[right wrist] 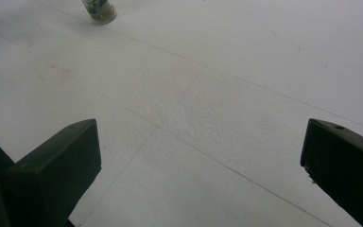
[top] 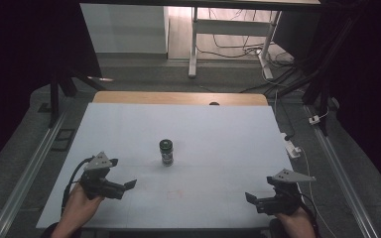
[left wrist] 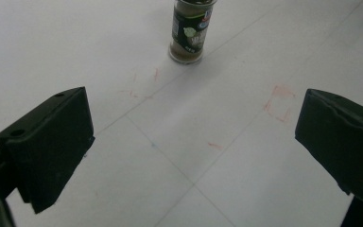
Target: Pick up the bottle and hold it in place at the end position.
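Left gripper jaws: spread wide with nothing between them; in the left gripper view only bare white sheet lies in the gap.
Left gripper (top: 129,186): held low over the near left part of the table, tips turned toward the middle, a hand (top: 79,206) behind it at the near edge.
Right gripper jaws: likewise spread wide and empty, with plain white sheet between them in the right gripper view.
Right gripper (top: 250,198): low over the near right part of the table, tips turned left toward the middle, well apart from the left gripper.
Spice jar (top: 166,151): upright near the middle of the table, farther in than both grippers and well apart from each; dark label, dark cap, brownish contents at the base in the left gripper view (left wrist: 189,33).
Red marks (left wrist: 278,103): faint red lines on the sheet, between the jar and the left gripper.
Table (top: 218,129): covered by a white sheet, with a wooden strip along the far edge.
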`<state>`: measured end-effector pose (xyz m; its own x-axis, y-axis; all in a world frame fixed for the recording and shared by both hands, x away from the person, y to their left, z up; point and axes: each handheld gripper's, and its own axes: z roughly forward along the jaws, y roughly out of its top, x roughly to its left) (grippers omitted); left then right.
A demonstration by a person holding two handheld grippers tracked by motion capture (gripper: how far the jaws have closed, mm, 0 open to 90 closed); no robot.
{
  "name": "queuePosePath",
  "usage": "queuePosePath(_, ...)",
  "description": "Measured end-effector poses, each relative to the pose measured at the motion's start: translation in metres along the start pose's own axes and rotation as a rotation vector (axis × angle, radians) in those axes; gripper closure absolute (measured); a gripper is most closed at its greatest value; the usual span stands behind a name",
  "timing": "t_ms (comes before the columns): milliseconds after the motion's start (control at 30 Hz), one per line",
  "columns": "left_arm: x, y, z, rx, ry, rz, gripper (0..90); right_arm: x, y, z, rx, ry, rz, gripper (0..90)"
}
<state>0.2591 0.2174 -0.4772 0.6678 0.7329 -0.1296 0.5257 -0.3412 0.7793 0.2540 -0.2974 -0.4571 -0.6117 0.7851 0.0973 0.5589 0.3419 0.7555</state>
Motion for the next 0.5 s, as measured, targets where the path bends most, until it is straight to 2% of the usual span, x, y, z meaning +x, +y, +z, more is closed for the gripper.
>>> queuePosePath(133, 0.003, 0.006, 0.007, 0.003, -0.001, -0.006, 0.0, 0.000, 0.000, 0.000, 0.001, 0.000, -0.001, 0.0)
queuePosePath(267, 0.005, 0.014, 0.017, 0.022, 0.010, 0.016, 0.0, 0.000, 0.000, 0.000, 0.002, 0.000, -0.001, 0.0)
queuePosePath(333, 0.007, 0.020, 0.028, 0.037, 0.001, 0.020, 0.0, 0.000, 0.000, 0.000, 0.003, 0.000, -0.003, 0.0)
queuePosePath(500, 0.008, 0.026, 0.039, 0.050, 0.007, 0.034, 0.1, 0.000, 0.000, 0.000, 0.004, 0.003, -0.002, 0.0)
